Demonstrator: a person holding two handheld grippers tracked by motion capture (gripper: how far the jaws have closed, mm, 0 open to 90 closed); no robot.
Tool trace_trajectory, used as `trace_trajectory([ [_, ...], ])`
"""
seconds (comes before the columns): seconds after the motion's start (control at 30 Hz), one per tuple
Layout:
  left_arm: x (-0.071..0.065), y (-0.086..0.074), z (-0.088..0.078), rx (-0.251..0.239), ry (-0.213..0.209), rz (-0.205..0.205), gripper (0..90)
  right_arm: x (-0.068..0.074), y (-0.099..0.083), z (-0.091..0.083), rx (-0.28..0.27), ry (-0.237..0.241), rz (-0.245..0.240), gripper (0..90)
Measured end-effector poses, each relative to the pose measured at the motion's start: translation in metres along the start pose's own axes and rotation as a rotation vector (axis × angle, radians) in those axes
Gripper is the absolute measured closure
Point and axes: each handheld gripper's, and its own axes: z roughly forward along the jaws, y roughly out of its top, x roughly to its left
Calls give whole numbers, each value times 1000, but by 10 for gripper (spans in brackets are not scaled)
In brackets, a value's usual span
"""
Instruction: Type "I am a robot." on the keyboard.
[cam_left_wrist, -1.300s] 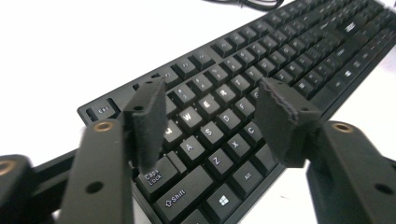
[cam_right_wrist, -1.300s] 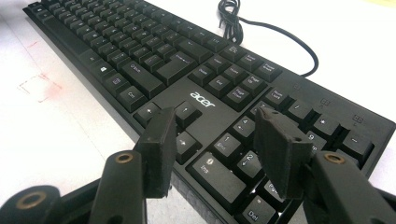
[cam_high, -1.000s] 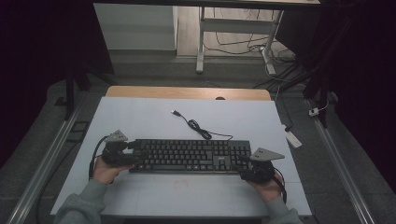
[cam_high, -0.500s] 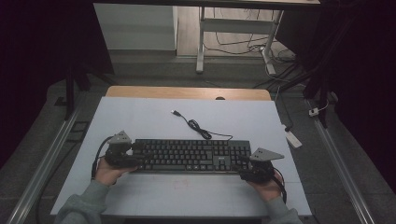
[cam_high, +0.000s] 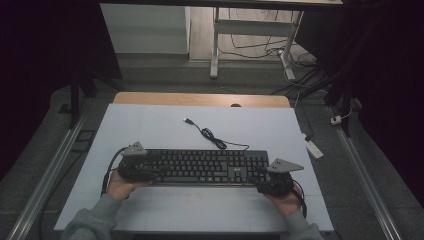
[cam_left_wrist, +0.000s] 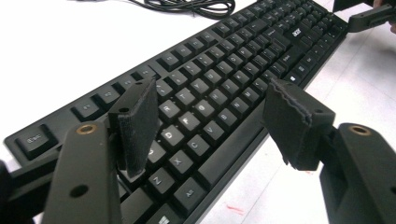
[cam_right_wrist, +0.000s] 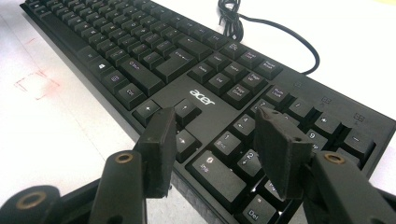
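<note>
Keyboard (cam_high: 207, 167) flat on table, left tool (cam_left_wrist: 210, 123) and right tool (cam_right_wrist: 212, 151) open over its ends, gripping nothing

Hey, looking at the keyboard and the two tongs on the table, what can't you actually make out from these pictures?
- Whether the left tongs touch the keyboard: the left gripper view shows the pads above the keys, contact unclear; in the high view too small.
- Same for the right tongs at the number pad end.
- Key legends: too small in the high view.
- Keyboard's near corner: cut off by the bottom edge in both gripper views.
- Cable plug type: too small.
</note>
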Motion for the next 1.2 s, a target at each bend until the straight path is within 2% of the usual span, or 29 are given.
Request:
trace_trajectory([
  [0.4,-15,2,14,43,-23,61,385,0,0,0,5,-4,-3,492],
  [0.67,-20,2,20,66,-38,94,459,0,0,1,2,2,-2,492],
  [0.8,-24,1,24,81,-41,116,541,0,0,1,3,3,-1,492],
  [1.07,-30,-1,35,106,-61,145,838,0,0,1,6,1,-3,492],
  [1.13,-31,-1,38,118,-63,154,884,0,0,1,6,1,-3,492],
  [1.2,-32,-2,41,128,-64,160,889,0,0,1,3,3,-1,492],
])
